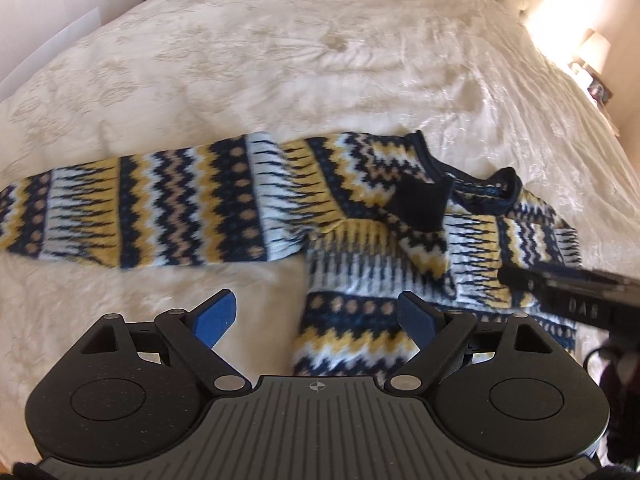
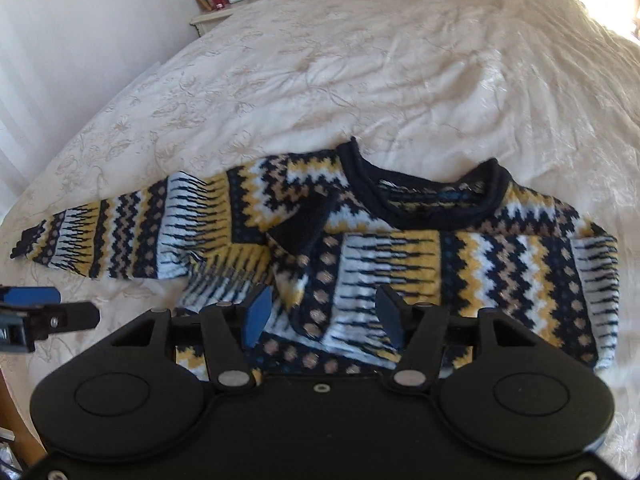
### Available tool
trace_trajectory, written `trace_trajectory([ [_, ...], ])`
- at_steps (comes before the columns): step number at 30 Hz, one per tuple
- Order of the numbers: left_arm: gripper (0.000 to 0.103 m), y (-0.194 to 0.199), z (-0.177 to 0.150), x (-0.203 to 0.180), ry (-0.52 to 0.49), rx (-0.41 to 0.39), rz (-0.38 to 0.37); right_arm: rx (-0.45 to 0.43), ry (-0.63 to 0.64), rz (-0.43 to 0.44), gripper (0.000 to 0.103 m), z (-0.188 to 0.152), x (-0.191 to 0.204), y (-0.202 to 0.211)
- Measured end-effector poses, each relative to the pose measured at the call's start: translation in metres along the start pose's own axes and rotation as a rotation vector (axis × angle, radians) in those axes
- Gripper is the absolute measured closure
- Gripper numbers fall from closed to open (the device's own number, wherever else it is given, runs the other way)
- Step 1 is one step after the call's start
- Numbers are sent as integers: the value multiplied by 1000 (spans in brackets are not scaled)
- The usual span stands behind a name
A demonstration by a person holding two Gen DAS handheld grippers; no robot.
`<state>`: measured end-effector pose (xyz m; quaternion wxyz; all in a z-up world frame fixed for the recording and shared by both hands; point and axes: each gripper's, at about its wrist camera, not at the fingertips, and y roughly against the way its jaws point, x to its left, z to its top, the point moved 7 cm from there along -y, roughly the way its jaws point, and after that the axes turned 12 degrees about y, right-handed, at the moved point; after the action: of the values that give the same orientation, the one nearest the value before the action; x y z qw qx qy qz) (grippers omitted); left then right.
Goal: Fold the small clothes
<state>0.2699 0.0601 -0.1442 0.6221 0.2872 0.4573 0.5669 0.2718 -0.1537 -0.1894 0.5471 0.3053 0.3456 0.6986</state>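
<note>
The sweater (image 2: 400, 248) lay flat on the cream bedspread (image 2: 360, 80), neckline (image 2: 428, 200) facing the headboard, one sleeve (image 2: 480, 280) already folded across the chest and the other sleeve (image 1: 132, 212) stretched out straight to the side. The left gripper (image 1: 316, 320) hung just above the hem edge of the body with its blue pads spread wide and nothing between them; the right gripper (image 2: 324, 316) hovered over the lower chest, likewise released and empty. The knit looked thick, soft and limp, light enough for one pinch but apt to sag and drag its pattern askew, so a hold on the dark cuff (image 2: 24, 246) or midway along the straight sleeve would probably carry best, with the doubled fabric giving the pads some bite. The bedspread offered wide open room beyond the neckline and past the cuff; the bed's near edge sat close under both tools, and the nightstand (image 2: 224, 12) stood well apart.
</note>
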Motion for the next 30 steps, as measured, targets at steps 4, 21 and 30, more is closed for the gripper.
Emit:
trace_trajectory([
  [4,15,-20,4,-40,-83,7,-19,19,-78,-23,37,-18,-26,4],
  [21,16,-110,15,-106,-251,13,80,68,-262,-54,31,-70,-78,9],
  [30,16,-108,8,-18,-107,71,261,66,-281,-42,31,-75,-91,4],
])
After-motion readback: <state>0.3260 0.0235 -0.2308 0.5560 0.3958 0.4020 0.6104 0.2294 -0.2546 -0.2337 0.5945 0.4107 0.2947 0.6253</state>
